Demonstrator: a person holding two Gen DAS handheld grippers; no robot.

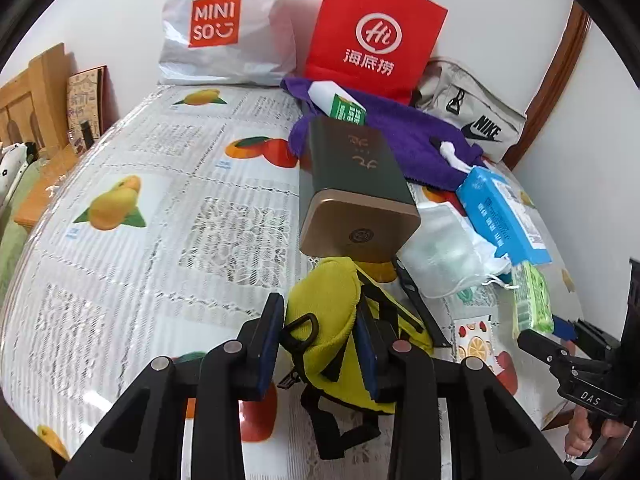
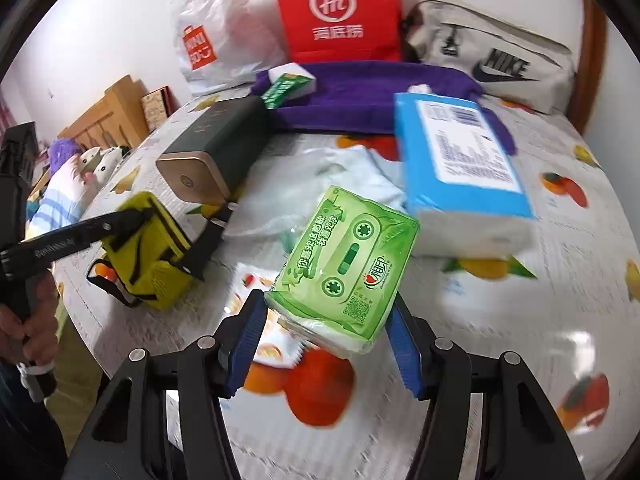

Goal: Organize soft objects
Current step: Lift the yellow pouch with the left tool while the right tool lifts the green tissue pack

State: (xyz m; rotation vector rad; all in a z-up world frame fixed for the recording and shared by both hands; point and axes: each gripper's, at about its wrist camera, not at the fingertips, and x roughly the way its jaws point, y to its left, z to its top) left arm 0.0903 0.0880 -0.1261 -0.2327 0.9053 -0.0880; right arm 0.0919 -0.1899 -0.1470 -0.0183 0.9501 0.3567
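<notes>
Left gripper (image 1: pixel 320 344): blue pads clamped on yellow pouch (image 1: pixel 332 320), knit fabric, black straps dangling, sitting on table (image 1: pixel 120 240) near front edge. Risk: loose strap snags dark tin (image 1: pixel 356 196), rigid, gold end cap, leaning against pouch; tin topples.

Right gripper (image 2: pixel 326 344): fingers pressed on green tissue pack (image 2: pixel 348 264), glossy soft film, raised off cloth. Risk: slick wrapper slips; blue tissue pack (image 2: pixel 460 168) just beside could be knocked.

Yellow pouch (image 1: pixel 324 312), green cassette-print tissue pack (image 2: pixel 352 264), purple towel (image 2: pixel 360 96), seemingly fruit-patterned tablecloth (image 1: pixel 160 208).
</notes>
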